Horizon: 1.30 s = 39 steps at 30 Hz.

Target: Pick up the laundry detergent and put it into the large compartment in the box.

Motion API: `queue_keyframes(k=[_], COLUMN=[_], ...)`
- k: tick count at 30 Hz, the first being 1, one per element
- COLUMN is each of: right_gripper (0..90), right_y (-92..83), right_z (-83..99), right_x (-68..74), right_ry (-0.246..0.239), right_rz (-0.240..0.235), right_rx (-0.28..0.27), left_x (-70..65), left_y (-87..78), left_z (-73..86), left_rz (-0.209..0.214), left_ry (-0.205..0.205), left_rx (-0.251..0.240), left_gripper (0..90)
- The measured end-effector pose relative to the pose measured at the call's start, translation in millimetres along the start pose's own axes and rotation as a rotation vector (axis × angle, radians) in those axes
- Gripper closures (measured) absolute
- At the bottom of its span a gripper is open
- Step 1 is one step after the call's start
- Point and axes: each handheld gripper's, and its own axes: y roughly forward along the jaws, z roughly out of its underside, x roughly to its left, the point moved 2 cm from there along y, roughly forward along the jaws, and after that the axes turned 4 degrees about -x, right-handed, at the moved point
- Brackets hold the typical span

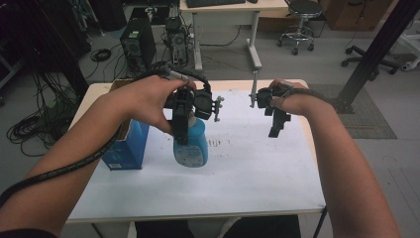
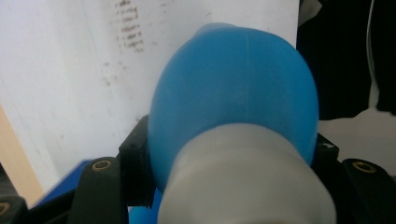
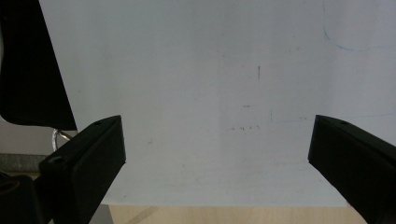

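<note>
One blue bottle (image 1: 191,144) hung upright at frame centre, long axis vertical, neck clamped in the left gripper (image 1: 181,130); the right gripper (image 1: 275,128) gaped wide, empty.

Blue bottle (image 1: 190,144) with perhaps whitish neck, blue box (image 1: 126,146), black claws.

A pale wooden table (image 1: 297,198) carries a big white sheet (image 1: 257,168) with faint smudges at its middle; a blue box (image 1: 126,148) stands on its left side
</note>
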Motion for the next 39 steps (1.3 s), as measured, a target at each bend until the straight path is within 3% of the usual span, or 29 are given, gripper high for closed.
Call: queue_keyframes(k=[7, 8, 10, 12, 13, 14, 18, 20, 21, 22, 23, 24, 27, 30, 33, 39], right_gripper=[3.8, 3.8, 3.8, 3.8, 3.8, 3.8, 3.8, 3.8, 3.8, 3.8, 3.8, 3.8, 3.9, 3.8, 3.8, 3.8], right_y=[0.1, 0.0, -0.1, -0.3, -0.3, -0.5, -2.0, -2.7, -2.9, -3.1, -3.5, -3.5, -3.6, -3.4, -3.1, -3.0], right_z=[-0.9, -1.5, -1.8, -2.4, -2.4, -2.5, -2.2, -1.6, -1.4, -1.4, -1.5, -1.5, -2.1, -2.7, -3.5, -4.7], right_x=[0.1, 0.1, 0.0, -0.3, -0.3, -0.4, -0.7, -0.6, -0.5, -0.4, -0.1, -0.1, 0.6, 0.8, 1.0, 1.5], right_ry=[-0.009, -0.009, -0.009, -0.013, -0.013, -0.013, -0.013, -0.012, -0.011, -0.011, -0.012, -0.012, -0.013, -0.014, -0.018, -0.025], right_rz=[0.000, -0.001, -0.001, -0.002, -0.002, -0.003, -0.003, -0.004, -0.004, -0.004, -0.002, -0.002, -0.003, -0.001, -0.001, 0.002], right_rx=[-0.004, -0.006, -0.007, -0.011, -0.011, -0.012, -0.017, -0.021, -0.019, -0.020, -0.020, -0.020, -0.019, -0.018, -0.015, -0.018], left_x=[9.0, 11.6, 12.8, 17.1, 17.1, 18.7, 23.1, 25.2, 28.0, 29.6, 32.9, 32.9, 38.1, 39.8, 42.7, 51.4], left_y=[-13.0, -17.4, -19.4, -25.0, -25.0, -27.4, -33.9, -35.8, -36.5, -36.8, -37.8, -37.8, -41.2, -43.7, -45.7, -54.6], left_z=[5.0, 6.7, 7.7, 11.2, 11.2, 12.7, 17.5, 19.7, 22.1, 23.8, 27.3, 27.3, 33.7, 37.4, 42.5, 57.4], left_rz=[0.012, 0.011, 0.011, 0.006, 0.006, 0.004, -0.006, -0.001, 0.013, 0.017, 0.025, 0.025, 0.028, 0.022, 0.034, 0.037], left_ry=[-0.165, -0.224, -0.246, -0.335, -0.335, -0.372, -0.449, -0.469, -0.512, -0.529, -0.579, -0.579, -0.657, -0.666, -0.713, -0.868], left_rx=[-0.008, -0.012, -0.014, -0.023, -0.023, -0.027, -0.023, -0.032, -0.027, -0.031, -0.033, -0.033, -0.052, -0.063, -0.067, -0.092], left_gripper=[37.6, 37.6, 37.6, 37.6, 37.6, 37.6, 37.6, 37.5, 37.5, 37.6, 37.5, 37.6, 37.5, 37.5, 37.5, 37.6])
